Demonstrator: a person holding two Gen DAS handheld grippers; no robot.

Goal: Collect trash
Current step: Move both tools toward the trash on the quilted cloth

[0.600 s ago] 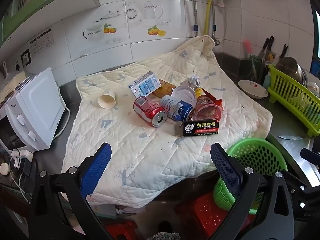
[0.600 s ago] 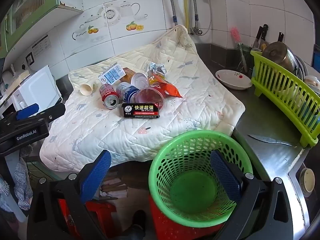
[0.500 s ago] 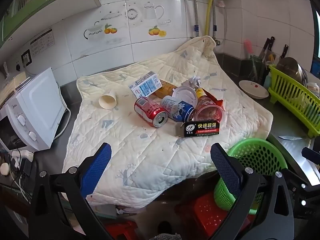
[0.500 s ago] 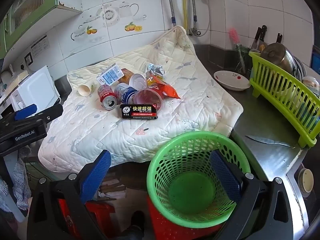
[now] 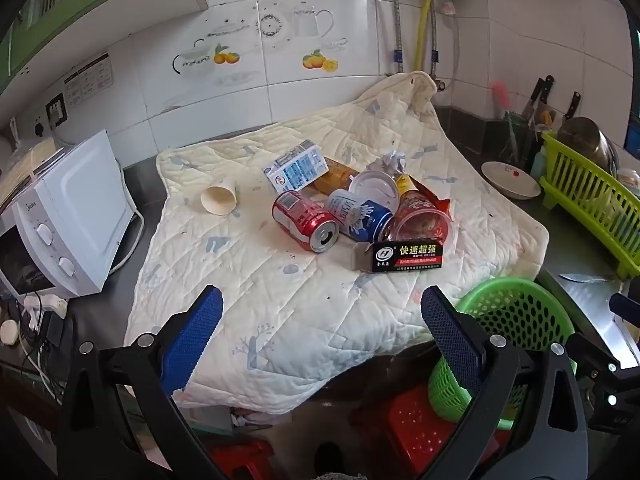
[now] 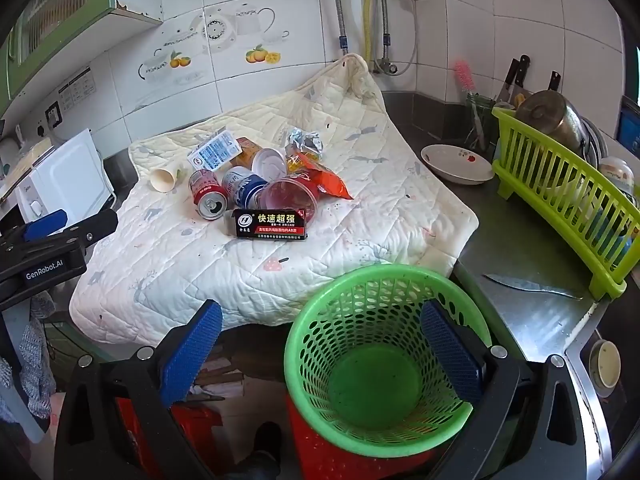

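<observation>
Right wrist view: 2 cans [image 6: 208, 196], 1 black box [image 6: 270, 225], 1 green basket [image 6: 320, 344]; both grippers [image 6: 320, 338] wide, empty.

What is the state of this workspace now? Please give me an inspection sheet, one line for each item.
Surface: quilted cloth spread over the counter, stained.
Job's things: red can, blue can, milk carton, paper cup, black box, clear cup, orange wrapper and foil ball, all piled on the cloth; green basket below the edge, nothing in it.
Clutter: bowl, knife, dish rack.
Grippers: left gripper and right gripper open, holding nothing.
Cables: cord beside the microwave.
Surroundings: tiled wall, red stool under the basket.
</observation>
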